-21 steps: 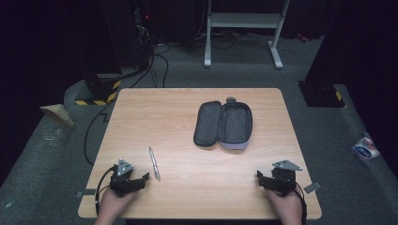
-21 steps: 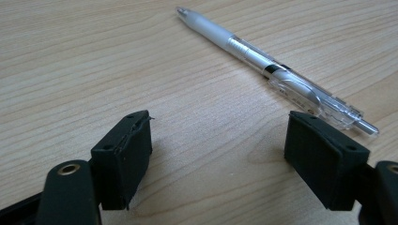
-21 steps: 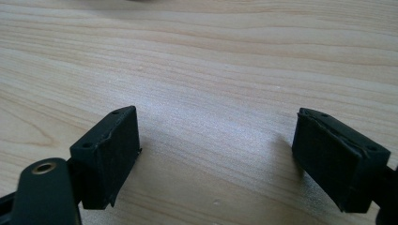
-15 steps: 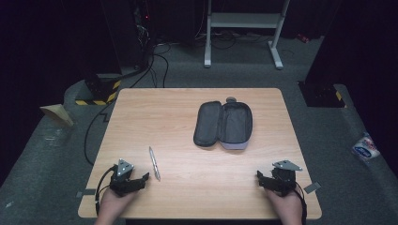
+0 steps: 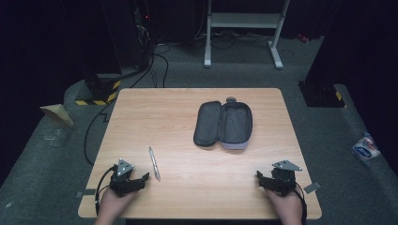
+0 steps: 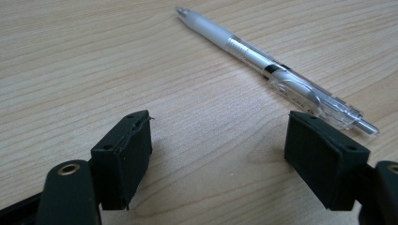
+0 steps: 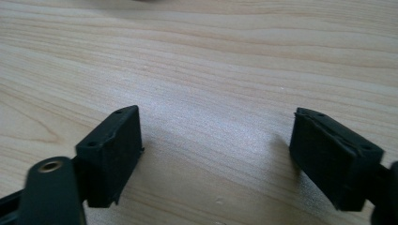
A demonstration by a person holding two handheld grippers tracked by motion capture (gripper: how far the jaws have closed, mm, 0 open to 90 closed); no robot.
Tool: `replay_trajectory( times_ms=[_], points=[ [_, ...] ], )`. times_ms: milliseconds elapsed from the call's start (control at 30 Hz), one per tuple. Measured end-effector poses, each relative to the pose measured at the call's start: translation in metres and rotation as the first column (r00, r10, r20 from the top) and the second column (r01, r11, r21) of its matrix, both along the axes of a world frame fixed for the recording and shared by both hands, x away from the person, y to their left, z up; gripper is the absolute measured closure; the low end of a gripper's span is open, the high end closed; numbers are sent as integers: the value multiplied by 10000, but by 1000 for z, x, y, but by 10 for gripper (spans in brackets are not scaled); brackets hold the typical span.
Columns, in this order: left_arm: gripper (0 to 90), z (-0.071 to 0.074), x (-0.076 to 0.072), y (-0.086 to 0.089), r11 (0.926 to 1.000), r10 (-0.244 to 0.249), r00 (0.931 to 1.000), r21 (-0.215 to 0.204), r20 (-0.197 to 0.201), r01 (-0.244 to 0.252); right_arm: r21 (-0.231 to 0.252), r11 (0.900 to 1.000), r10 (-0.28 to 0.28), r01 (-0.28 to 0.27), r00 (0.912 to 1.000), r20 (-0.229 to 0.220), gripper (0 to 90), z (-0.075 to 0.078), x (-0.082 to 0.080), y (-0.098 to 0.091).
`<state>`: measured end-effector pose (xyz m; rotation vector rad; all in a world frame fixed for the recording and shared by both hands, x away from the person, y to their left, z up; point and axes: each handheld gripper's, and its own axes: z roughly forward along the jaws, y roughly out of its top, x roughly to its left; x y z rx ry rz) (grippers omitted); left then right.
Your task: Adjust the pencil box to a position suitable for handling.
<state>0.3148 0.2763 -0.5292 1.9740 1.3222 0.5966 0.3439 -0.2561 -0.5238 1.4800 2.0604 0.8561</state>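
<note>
- Dark floor, trailing cables and a metal stand frame the pale wooden table, where nothing has shifted in the last moments: both hands rest at the near edge exactly as they did a beat ago.
- At the left gripper, the jaws stand wide apart with only bare wood between them; in the left gripper view they hold nothing.
- A silver-and-clear pen lies just beyond the left jaws, slanting off past the right-hand jaw, close but untouched; from above, the pen sits just beside that gripper's tips.
- At the right gripper, the jaws gape equally wide and empty, seen over plain tabletop in the right gripper view.
- An open grey pencil case lies flat, well ahead of both sets of jaws and nearer the right side.
- With no movement and no grasp, the work appears to be at its very start; the pen looks the likely first pick, the case its probable destination.
</note>
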Motion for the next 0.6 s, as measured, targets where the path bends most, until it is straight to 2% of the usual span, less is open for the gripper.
replay_trajectory(
  times_ms=[67, 167, 300, 600],
  points=[
    [237, 0, 0, 0, 10000, 1, 10000, 0, -1, -1, -10, 10000, -10, 10, 10000, 43, 204, 0, 0, 0],
    [237, 0, 0, 0, 10000, 1, 10000, 4, 2, -1, -39, 9999, 150, -149, 9997, 202, 302, 1, -3, -1],
    [237, 0, 0, 0, 10000, 3, 10000, 4, 1, -3, 252, 9992, 293, -297, 9994, 193, 328, 3, -5, -2],
    [237, 0, 0, 0, 10000, 8, 10000, -30, -12, -8, 735, 9959, 488, -527, 9974, 536, 394, 7, -10, 2]
  ],
)
